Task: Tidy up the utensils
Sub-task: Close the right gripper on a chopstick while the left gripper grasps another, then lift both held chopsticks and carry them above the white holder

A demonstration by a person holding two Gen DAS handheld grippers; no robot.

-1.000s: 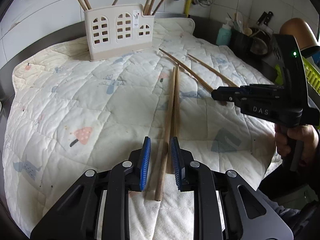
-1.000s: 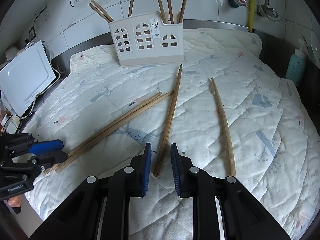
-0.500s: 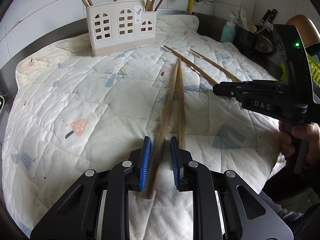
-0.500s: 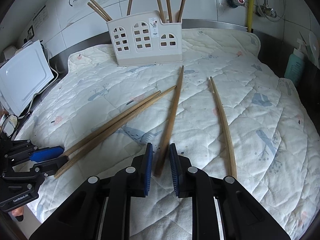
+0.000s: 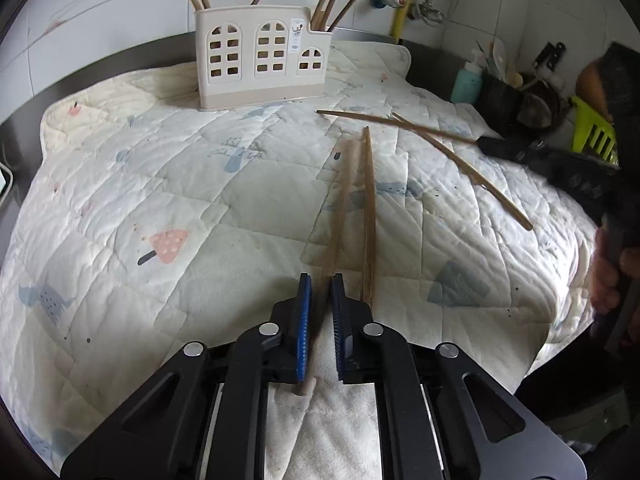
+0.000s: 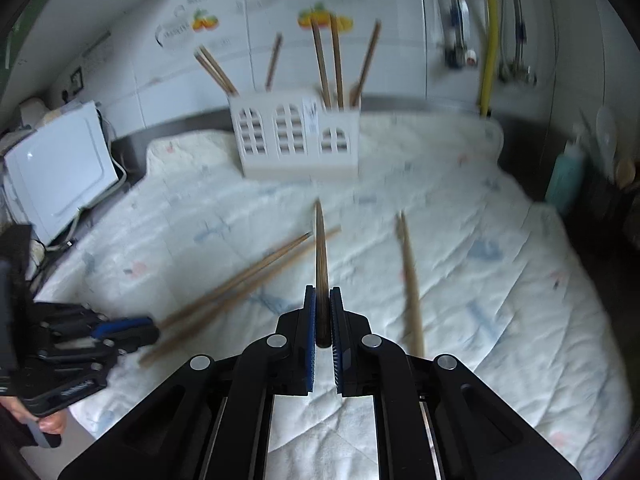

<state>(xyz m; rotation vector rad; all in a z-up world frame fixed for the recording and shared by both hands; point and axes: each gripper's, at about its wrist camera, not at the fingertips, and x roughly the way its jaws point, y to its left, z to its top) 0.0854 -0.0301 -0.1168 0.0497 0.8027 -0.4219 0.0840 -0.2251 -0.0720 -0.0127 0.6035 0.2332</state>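
Holder: the white utensil holder (image 5: 262, 62) stands upright at the far side of the quilt (image 5: 120, 208). Several chopsticks already stand in it: two in the left compartment, one in the middle, about three in the right one, best counted in the right wrist view.
Right gripper: the right gripper (image 6: 322, 320) has its jaws narrow and clamped on one chopstick (image 6: 320, 264), which points forward at the holder and looks lifted off the quilt — this view is motion-blurred, so the lift is a judgement.
Left gripper: the left gripper (image 5: 318, 304) has its jaws close together around the near end of a chopstick (image 5: 340, 208). A sliver of gap shows on either side and the stick is blurred, so I cannot tell whether the grip is firm.
Loose on quilt: a second chopstick (image 5: 369, 216) lies just beside the left gripper's one; a long curved chopstick (image 5: 460, 164) lies to the right.
Done: roughly six sticks stowed.
Left: four to go — two in or at the jaws, two lying loose.
Estimate: past the halfway mark; each remaining stick needs a carry to the holder and an end-first drop.
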